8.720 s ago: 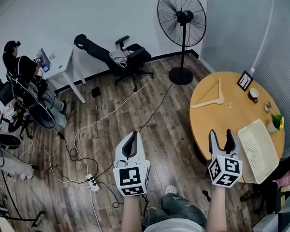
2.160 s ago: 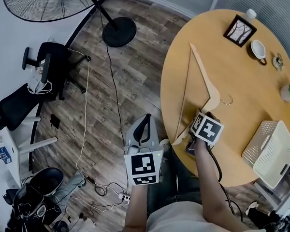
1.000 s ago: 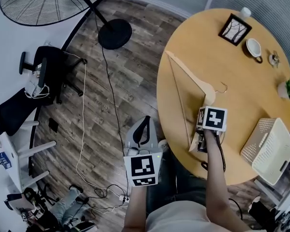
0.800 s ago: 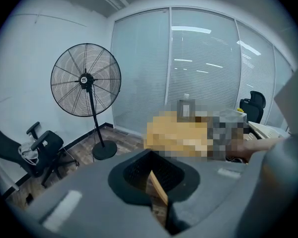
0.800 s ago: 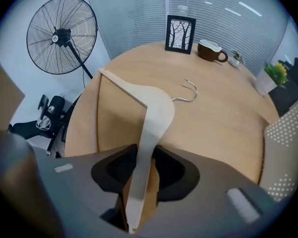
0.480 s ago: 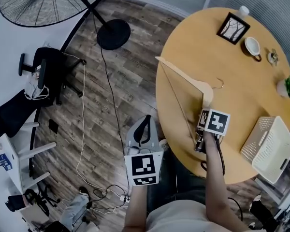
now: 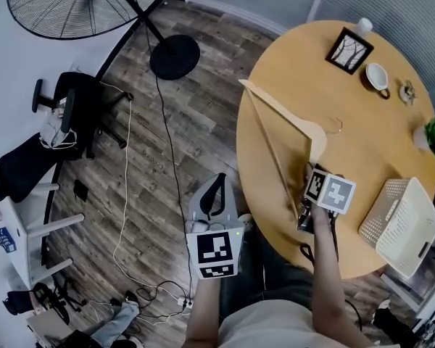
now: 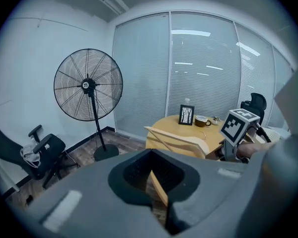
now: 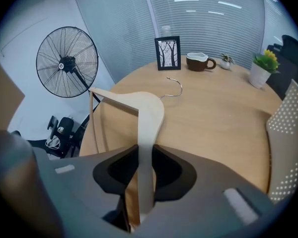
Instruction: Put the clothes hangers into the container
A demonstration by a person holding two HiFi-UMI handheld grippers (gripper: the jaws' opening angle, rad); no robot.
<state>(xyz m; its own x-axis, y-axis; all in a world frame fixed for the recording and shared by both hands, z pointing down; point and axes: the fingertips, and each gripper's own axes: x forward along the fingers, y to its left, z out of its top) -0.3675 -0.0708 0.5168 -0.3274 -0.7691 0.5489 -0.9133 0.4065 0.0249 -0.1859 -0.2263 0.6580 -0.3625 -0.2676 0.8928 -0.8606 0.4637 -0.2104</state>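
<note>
Right gripper view, lower centre: right hand-held gripper [image 9: 141,155], jaws just closing, clamps hanger [image 9: 149,115]; left hand-held gripper [image 7: 216,181] jaws together, empty.

Round wooden counter [image 7: 377,147]: framed picture [image 7: 346,50] at far edge; cup on saucer [image 7: 378,77] near it; small potted plant [image 7: 433,134] at right edge. Wood floor [image 7: 203,122]: standing fan [image 7: 83,6]; black office chair [image 7: 67,111]; white cable [image 7: 125,172] beside chair.
</note>
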